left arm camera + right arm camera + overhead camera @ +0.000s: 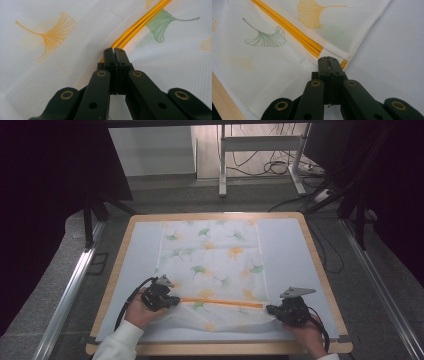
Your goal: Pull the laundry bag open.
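Both claws, left point(172, 301) and right point(270, 309), are clamped shut on the cloth's point(212, 265) near orange hem point(222, 303), pulling it taut above the worktop point(125, 250), evidently for folding.

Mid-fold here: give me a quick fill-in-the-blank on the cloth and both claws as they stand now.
1. The cloth is printed with green and orange ____.
2. The left claw is shut on the cloth at its ____ stripe.
3. The right claw grips the cloth's near right ____.
4. The cloth lies on a table with a ____ rim.

Missing words: leaves; orange; corner; wooden
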A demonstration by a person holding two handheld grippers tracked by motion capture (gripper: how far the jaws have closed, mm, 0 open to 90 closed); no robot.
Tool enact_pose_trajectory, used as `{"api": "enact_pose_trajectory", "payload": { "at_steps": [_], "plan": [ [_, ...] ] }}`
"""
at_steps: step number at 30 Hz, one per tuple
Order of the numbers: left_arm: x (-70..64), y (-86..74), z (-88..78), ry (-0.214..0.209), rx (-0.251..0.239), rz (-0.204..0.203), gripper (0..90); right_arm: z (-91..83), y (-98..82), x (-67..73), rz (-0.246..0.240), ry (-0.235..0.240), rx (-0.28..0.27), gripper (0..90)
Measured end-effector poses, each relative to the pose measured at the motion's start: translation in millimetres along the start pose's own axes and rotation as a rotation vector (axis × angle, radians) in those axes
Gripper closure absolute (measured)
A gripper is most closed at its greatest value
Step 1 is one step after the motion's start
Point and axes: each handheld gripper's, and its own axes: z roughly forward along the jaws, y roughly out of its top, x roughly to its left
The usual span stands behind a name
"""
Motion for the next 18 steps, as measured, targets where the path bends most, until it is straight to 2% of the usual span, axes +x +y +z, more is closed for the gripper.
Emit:
{"api": "enact_pose_trajectory", "payload": {
  "at_steps": [18],
  "plan": [
    [11.5,-11.7,-9.2,0.007,-0.004,-0.037,90.0,-0.1,-0.3,0.0,0.002,0.001,-0.002,89.9]
  ]
}}
